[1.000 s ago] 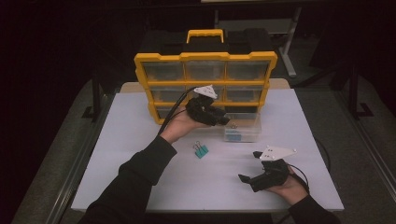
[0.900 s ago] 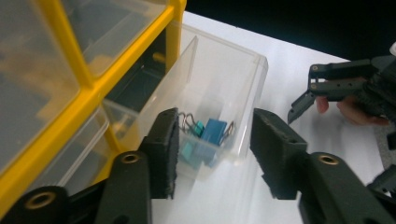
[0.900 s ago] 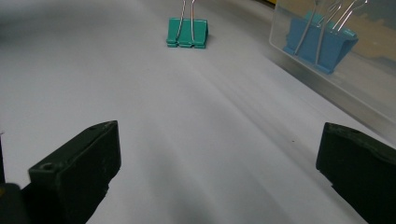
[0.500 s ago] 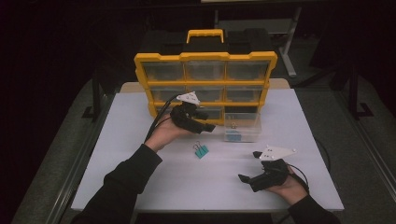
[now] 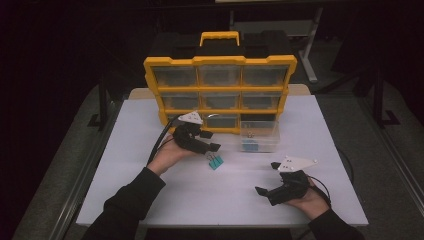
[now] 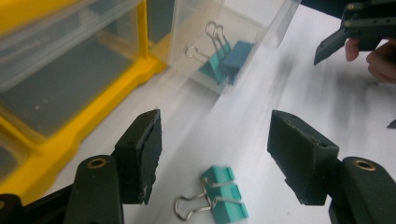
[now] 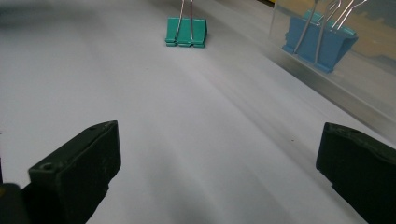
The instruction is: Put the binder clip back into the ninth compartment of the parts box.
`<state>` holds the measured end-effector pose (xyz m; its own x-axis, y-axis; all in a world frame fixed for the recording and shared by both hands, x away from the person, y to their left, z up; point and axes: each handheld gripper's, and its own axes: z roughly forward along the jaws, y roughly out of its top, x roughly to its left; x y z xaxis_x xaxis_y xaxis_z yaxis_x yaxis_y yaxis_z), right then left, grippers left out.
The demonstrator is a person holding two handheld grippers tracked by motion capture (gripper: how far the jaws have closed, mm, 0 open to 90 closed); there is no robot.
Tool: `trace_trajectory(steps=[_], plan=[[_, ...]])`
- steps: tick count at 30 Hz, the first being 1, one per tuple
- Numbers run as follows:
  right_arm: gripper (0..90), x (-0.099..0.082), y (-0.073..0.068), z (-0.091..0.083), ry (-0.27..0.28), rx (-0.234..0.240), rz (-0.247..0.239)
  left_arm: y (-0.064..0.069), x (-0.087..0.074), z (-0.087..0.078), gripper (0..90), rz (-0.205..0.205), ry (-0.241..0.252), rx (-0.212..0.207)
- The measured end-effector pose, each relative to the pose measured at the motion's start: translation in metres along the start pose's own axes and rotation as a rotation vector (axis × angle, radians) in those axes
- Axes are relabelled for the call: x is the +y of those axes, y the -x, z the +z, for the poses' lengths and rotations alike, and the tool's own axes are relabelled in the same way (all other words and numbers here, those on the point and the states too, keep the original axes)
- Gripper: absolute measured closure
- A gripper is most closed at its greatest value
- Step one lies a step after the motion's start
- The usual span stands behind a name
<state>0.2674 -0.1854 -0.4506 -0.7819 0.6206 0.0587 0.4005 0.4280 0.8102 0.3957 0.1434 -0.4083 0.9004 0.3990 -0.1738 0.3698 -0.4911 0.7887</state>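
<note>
The left gripper [image 5: 210,141] hovers just above a teal clip [image 5: 215,162] on the white tabletop [image 5: 150,200]; its fingers [image 6: 140,161] have just been opening and stand apart, with the clip below and between them, untouched. The left gripper view shows two wire handles on that clip and, beyond it, a clear drawer [image 6: 224,42] holding a blue clip [image 6: 237,55] and another teal one. The high view places that drawer out on the tabletop in front of the yellow organizer [image 5: 220,90], well apart from the right gripper [image 5: 272,177]. The right gripper rests low near the front edge, fingers [image 7: 79,172] wide open on nothing; its view looks along bare tabletop to the teal clip. No writing can be read anywhere.
</note>
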Motion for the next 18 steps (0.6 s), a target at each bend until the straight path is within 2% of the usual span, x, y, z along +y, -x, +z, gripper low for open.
trace_trajectory(steps=[5,8,10,18], plan=[[0.0,0.0,0.0,0.0,-0.003,-0.001,0.002,0.001,-0.015,0.005,35.6,-0.009,0.002,0.001],[0.0,0.0,0.0,0.0,-0.003,-0.001,0.003,0.001,-0.025,0.007,37.1,-0.031,0.032,-0.004],[0.0,-0.001,0.0,0.0,-0.004,-0.002,0.003,0.001,-0.03,0.011,38.9,-0.032,0.007,-0.007],[0.0,-0.001,0.0,0.001,-0.007,-0.002,-0.003,0.004,-0.037,0.02,43.5,-0.024,-0.017,-0.015]])
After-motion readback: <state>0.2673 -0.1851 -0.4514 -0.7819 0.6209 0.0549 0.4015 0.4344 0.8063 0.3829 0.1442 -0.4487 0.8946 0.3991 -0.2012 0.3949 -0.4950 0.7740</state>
